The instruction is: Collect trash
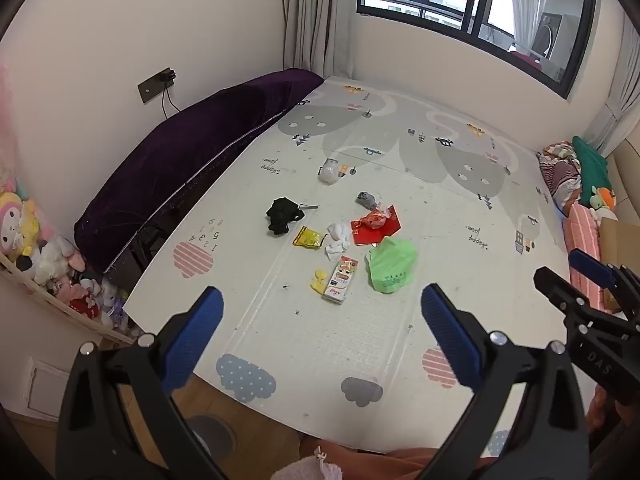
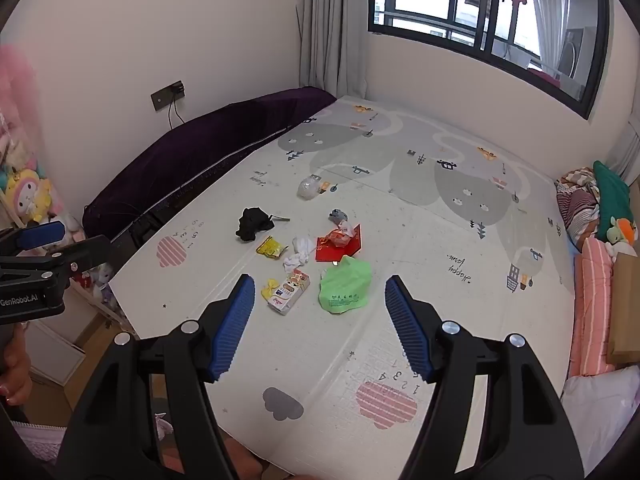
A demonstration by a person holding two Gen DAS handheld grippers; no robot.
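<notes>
**Trash pile dead ahead, both jaws empty and wide open**

So I had both grippers held up over the near edge of the play mat, nothing in either one. My left gripper had its jaws spread wide apart, and my right gripper was the same, jaws apart and clamped on nothing.

The trash sat in a loose cluster mid-mat, straight out in front of both jaws and well apart from them. Nearest to me were the green plastic bag and the little carton, with a yellow scrap just beside the carton. The carton's long axis ran roughly away from me, tilted a bit to the right. Behind those were white tissues, a yellow wrapper, a red envelope, a black crumpled thing and a clear bag furthest off.

My guess was the green bag sat slightly nearer my right jaws, the carton closer to my left. Either way I'd have needed to reach forward and down
</notes>
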